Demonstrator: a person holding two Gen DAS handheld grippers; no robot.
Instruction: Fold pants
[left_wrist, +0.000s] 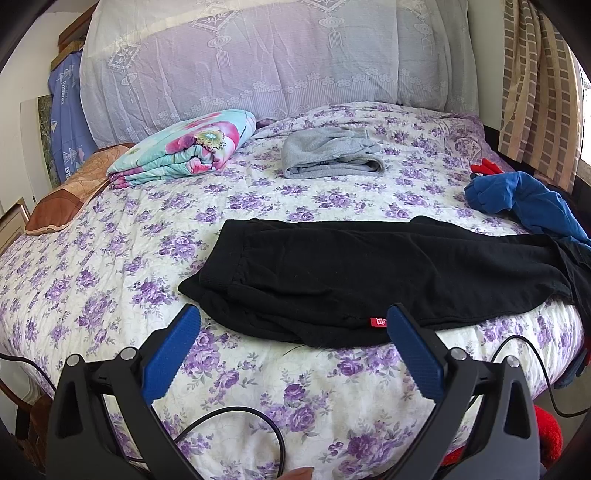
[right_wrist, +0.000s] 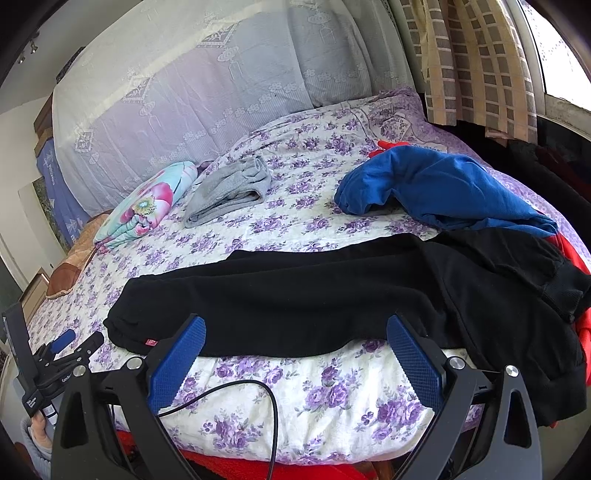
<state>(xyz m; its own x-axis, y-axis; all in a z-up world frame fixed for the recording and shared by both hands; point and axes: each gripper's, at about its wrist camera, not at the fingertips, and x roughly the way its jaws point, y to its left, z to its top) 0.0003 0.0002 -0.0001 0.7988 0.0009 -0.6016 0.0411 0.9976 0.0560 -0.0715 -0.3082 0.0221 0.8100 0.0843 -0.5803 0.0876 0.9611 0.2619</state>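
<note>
The left gripper (left_wrist: 293, 323) and the right gripper (right_wrist: 295, 332) are both held with fingers wide apart, just before the black pants (left_wrist: 369, 273), which are laid flat along the near edge of the bed (left_wrist: 110, 258).

Bright daylight from the window (right_wrist: 554, 55) at right, sharp focus, heavy fisheye bending and dark vignetted corners.

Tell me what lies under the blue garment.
The blue garment lies on the floral bedspread, its near end overlapping the black pants. Red fabric peeks out behind; anything else beneath is covered.
</note>
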